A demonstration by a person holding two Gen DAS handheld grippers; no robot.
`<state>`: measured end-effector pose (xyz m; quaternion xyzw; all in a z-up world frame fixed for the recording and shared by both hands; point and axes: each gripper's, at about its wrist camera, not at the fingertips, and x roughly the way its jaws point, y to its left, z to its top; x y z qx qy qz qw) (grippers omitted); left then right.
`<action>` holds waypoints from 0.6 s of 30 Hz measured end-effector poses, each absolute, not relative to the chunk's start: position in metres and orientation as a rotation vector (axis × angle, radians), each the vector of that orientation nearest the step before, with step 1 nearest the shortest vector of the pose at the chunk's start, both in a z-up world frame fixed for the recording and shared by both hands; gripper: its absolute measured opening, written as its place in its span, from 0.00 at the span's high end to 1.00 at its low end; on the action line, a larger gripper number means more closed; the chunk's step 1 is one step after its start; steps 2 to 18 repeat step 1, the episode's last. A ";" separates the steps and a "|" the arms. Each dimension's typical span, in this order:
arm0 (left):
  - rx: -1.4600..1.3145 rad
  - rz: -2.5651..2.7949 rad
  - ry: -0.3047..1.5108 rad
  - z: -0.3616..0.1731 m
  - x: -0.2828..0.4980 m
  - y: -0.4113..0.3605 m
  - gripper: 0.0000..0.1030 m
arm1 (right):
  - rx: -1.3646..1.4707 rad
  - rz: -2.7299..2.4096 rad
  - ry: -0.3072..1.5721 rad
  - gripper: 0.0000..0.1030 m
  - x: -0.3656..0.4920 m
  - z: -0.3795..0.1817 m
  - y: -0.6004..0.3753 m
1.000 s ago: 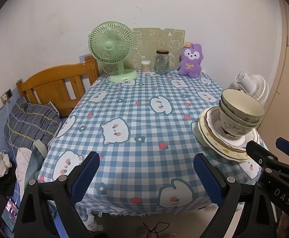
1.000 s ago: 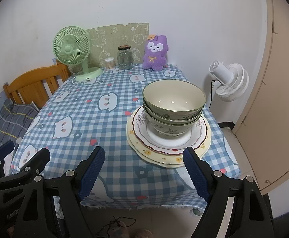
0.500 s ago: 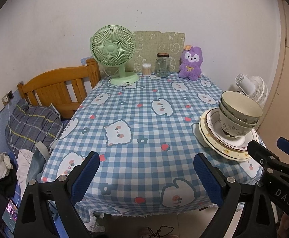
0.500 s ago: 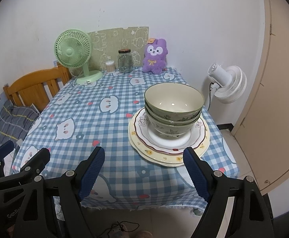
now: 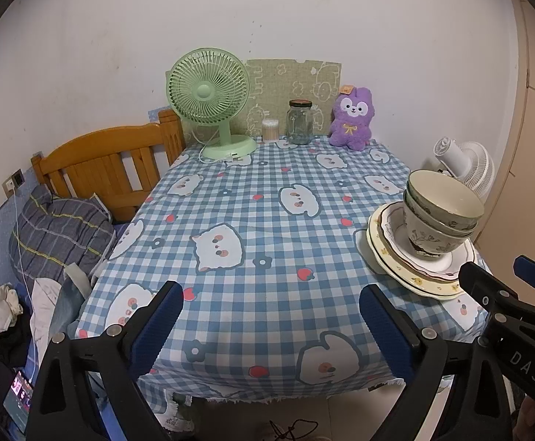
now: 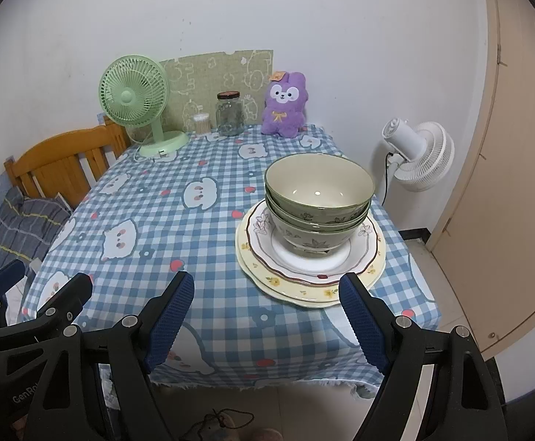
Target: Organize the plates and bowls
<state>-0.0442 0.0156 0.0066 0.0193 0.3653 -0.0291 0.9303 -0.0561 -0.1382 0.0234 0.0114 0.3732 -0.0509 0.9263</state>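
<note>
A stack of nested green bowls (image 6: 315, 187) stands on stacked flower-patterned plates (image 6: 304, 279) near the front right corner of the checked tablecloth (image 6: 157, 220). My right gripper (image 6: 265, 308) hovers open just in front of that stack, off the table's front edge, with nothing between its blue pads. My left gripper (image 5: 273, 312) is open and empty too, held before the middle of the table's front edge. From the left wrist, the bowls (image 5: 436, 228) and plates (image 5: 396, 257) lie to the right, with the right gripper (image 5: 502, 286) below them. The left gripper (image 6: 36, 290) shows at the right wrist view's lower left.
A green fan (image 5: 208, 88), cotton swabs (image 5: 270, 129), a glass jar (image 5: 299, 122) and a purple plush (image 5: 352, 117) line the table's back edge. A wooden headboard (image 5: 102, 165) and bedding (image 5: 58, 228) are left. A white fan (image 6: 422, 154) and a door (image 6: 506, 183) are right.
Both views have drawn back very slightly from the table. The dishes have not moved and both grippers stay equally open.
</note>
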 end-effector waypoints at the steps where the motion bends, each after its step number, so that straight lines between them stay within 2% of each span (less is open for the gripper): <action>1: 0.040 -0.060 0.746 0.006 -0.044 0.016 0.05 | 0.023 -0.104 0.767 0.19 -0.055 0.023 -0.138; 18: 0.040 -0.060 0.746 0.006 -0.044 0.016 0.05 | 0.023 -0.104 0.767 0.19 -0.055 0.023 -0.138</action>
